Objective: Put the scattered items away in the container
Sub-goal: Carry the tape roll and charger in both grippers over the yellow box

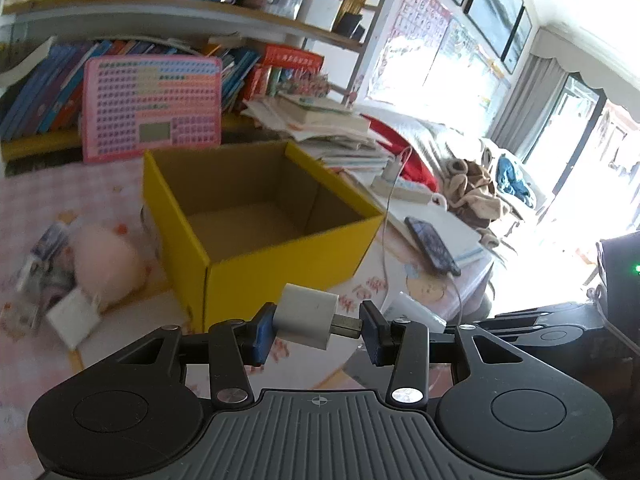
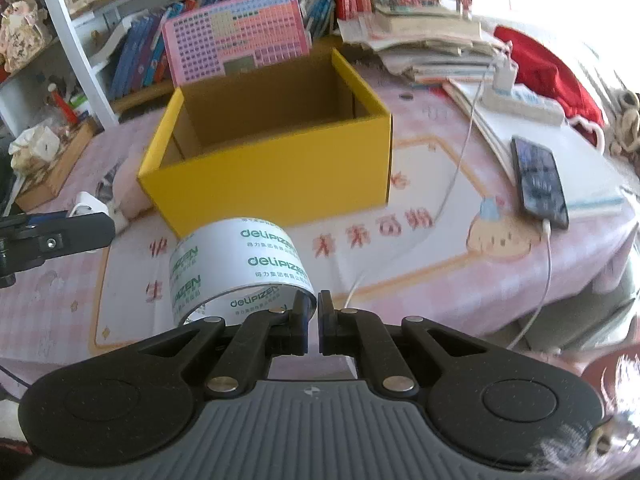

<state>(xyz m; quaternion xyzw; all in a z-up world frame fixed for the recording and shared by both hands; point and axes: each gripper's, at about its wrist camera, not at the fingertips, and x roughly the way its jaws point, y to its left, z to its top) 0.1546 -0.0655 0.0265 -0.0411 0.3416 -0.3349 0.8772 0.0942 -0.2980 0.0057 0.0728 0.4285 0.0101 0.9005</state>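
Yellow open-top cardboard box (image 1: pixel 256 216) shows nothing inside yet. My left fingers (image 1: pixel 318 330) pinch a white plug-in charger block (image 1: pixel 306 316); right fingers (image 2: pixel 314 320) pressed together on the wall of a printed packing-tape roll (image 2: pixel 240 268). Both short of the box. Pink fluffy ball (image 1: pixel 106 268) and small packets (image 1: pixel 44 264) left on the tabletop (image 2: pixel 400 264).

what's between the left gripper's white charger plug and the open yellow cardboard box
Nothing: in the left wrist view the white charger plug hangs just before the yellow cardboard box, with only bare pink tablecloth below.
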